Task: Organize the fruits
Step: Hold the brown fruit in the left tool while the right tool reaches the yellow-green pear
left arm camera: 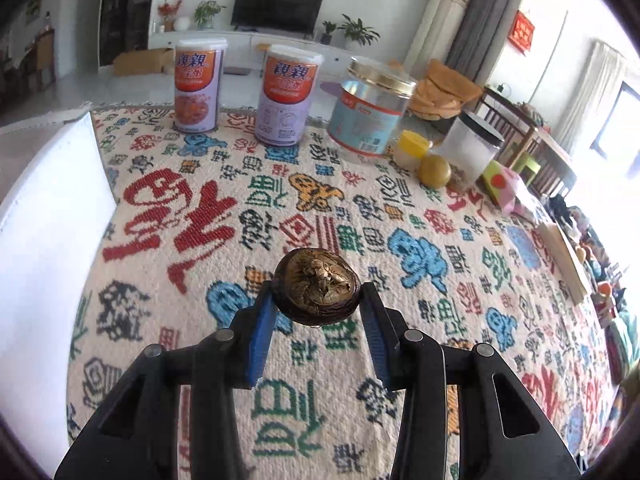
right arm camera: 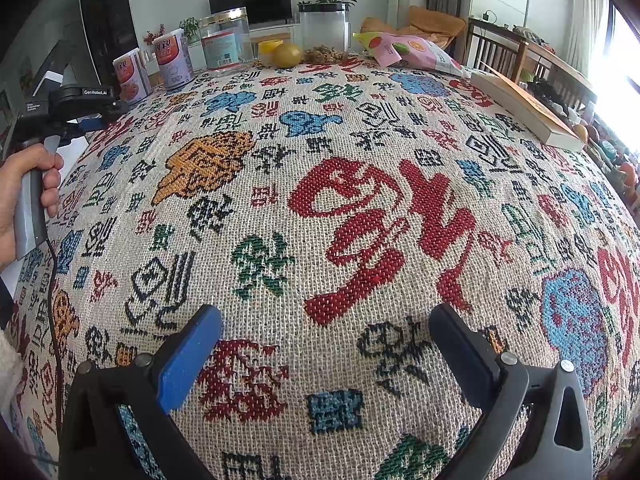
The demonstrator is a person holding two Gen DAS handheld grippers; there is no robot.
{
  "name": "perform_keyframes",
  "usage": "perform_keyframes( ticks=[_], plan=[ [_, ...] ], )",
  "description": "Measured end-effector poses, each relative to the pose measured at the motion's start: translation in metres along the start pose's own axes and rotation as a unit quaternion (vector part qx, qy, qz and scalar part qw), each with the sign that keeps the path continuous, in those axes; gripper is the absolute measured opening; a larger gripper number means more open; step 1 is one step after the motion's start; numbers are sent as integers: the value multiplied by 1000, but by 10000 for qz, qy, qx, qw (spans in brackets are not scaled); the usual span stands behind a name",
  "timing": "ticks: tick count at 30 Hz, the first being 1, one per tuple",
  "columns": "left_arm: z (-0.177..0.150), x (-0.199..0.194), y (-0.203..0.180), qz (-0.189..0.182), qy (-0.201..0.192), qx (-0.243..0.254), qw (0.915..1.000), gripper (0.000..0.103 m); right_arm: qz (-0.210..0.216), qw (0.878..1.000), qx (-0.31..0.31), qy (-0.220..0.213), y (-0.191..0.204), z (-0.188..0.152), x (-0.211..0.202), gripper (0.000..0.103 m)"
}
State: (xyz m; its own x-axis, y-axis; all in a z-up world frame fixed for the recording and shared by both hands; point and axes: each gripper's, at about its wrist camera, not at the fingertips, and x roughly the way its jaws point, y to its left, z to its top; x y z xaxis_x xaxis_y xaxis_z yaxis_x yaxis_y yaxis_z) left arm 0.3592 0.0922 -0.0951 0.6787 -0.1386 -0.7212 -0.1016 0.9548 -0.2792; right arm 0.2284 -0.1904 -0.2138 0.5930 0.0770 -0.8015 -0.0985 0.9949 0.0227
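Book (right arm camera: 524, 108) partly beyond table edge

Daylight floods both views from the windows (left arm camera: 612, 128) on the right, which blow out to white glare. The patterned tablecloth (right arm camera: 320, 208) is evenly lit and sharp at centre, with only soft shadows. Fisheye distortion bulges the table and bends the edges, and dark vignetting fills the corners.

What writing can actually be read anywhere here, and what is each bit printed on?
"親親": on both purple cans; the smaller print below is blurred.
"GenRobot.AI": on the black gripper held in a hand.
Clear jar: label too blurred.
Red wall hanging: unreadable.
Woven tablecloth: stylised characters, not legible as text.
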Motion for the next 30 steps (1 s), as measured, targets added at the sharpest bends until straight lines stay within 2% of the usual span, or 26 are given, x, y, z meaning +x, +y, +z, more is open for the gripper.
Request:
perform_keyframes(
  ticks=[2, 5, 7, 9, 11, 13, 15, 18, 20, 23, 26, 30],
  plan=[
    [-32, -16, -27, -294, 215, 237, 9991, 43, 31, 10000, 35, -17, -1, 0, 0, 103],
    [-75, -28, -58, -437, 444, 673, 9958, 43, 93, 9999, 104, -51, -4, -1, -2, 103],
    [-95, -26, -67, -385, 538, 855, 9941, 44, 121, 9998, 134, -67, -6, -2, -3, 103],
    [-106, -15, -71, -159, 655, 962, 9931, 44, 133, 9998, 150, -74, -7, -2, -3, 103],
    [-107, -17, -70, -16, 418, 970, 9944, 53, 143, 9998, 153, -77, -8, -3, -4, 103],
    [-103, -16, -65, 254, 409, 942, 9944, 75, 174, 9997, 166, -86, -8, -3, -5, 103],
    [-99, -15, -57, 494, 383, 955, 9935, 84, 288, 9992, 240, -118, -12, -4, -8, 103],
    [-100, -7, -47, 584, 532, 1091, 9909, 86, 715, 9950, 673, -157, -29, 1, -15, 103],
    [-106, -9, -49, 581, 436, 1296, 9889, 90, 833, 9931, 773, -282, -38, 22, -18, 103],
    [-107, -7, -54, 624, 477, 1380, 9873, 95, 822, 9952, 457, -281, -40, 78, -4, 103],
    [-108, -7, -53, 612, 464, 1355, 9878, 96, 1010, 9944, 172, -268, -35, 143, 30, 103],
    [-107, -8, -53, 595, 452, 1343, 9881, 96, 1202, 9918, -60, -426, -16, 212, 79, 101]
  ],
)
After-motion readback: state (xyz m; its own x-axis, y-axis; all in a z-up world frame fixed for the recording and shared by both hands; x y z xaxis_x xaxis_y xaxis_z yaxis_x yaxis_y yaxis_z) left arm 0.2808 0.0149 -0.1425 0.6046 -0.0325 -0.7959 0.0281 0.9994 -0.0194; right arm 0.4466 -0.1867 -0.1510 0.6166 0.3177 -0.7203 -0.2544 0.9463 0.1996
